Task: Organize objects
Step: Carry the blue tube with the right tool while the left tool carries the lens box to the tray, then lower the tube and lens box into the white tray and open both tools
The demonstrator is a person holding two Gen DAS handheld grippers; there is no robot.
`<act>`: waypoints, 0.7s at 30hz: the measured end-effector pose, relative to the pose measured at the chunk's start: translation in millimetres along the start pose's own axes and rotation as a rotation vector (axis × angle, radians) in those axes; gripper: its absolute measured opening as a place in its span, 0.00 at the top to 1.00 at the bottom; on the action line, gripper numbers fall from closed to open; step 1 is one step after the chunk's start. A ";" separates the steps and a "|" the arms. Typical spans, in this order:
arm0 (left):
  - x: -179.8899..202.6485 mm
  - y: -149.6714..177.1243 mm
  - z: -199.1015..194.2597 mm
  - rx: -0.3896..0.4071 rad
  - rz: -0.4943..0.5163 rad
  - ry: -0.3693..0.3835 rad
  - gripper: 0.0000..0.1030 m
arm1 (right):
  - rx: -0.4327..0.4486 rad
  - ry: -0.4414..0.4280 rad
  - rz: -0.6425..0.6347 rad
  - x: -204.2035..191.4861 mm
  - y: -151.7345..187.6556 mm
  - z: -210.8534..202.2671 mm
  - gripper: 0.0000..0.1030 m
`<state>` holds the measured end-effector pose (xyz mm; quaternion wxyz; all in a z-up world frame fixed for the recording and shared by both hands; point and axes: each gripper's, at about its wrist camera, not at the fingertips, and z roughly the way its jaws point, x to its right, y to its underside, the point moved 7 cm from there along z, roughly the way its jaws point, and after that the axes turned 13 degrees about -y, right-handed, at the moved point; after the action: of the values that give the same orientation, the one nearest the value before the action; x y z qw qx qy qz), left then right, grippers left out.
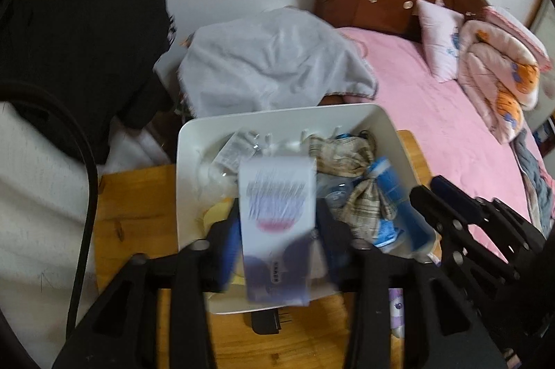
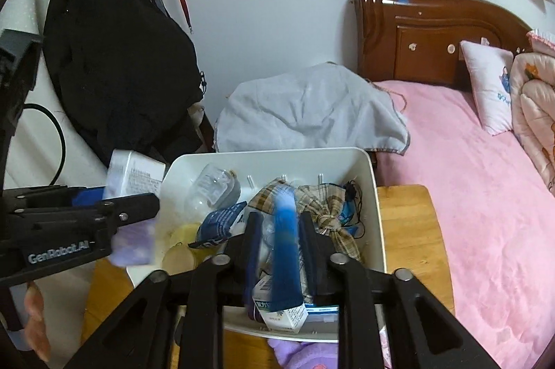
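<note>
The left tongs [image 1: 277, 226] clamp a white-and-purple box [image 1: 275, 213] over the white bin [image 1: 399, 140] on the tabletop [image 1: 135, 199], while the right tongs [image 2: 277, 244] pinch a blue tube [image 2: 286, 251] above the bin's near side. Both items look blurred, so a loose grip may drop either outside the crowded bin, and the tongs, working near each other, could collide.

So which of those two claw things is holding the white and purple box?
The left gripper: the white and purple box sits between its jaws. The right gripper grips a blue packet instead.
</note>
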<state>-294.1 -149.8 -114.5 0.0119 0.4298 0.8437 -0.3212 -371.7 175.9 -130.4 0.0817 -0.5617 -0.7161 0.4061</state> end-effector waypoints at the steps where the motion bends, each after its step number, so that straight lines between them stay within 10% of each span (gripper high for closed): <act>1: -0.9 0.2 0.7 -0.003 -0.009 -0.001 0.13 | 0.006 0.002 -0.003 0.0 0.7 -0.6 0.58; 3: -2.1 -0.2 -3.5 0.018 -0.022 0.010 0.08 | 0.031 0.017 -0.021 -1.4 1.1 -5.6 0.44; 21: 4.2 4.0 -37.4 0.096 0.053 -0.011 0.08 | 0.075 0.025 -0.062 -10.0 12.4 -34.7 0.43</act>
<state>-284.2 -124.4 -88.2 0.0043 0.4504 0.8156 -0.3632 -339.1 184.8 -112.5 0.1243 -0.5409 -0.7163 0.4229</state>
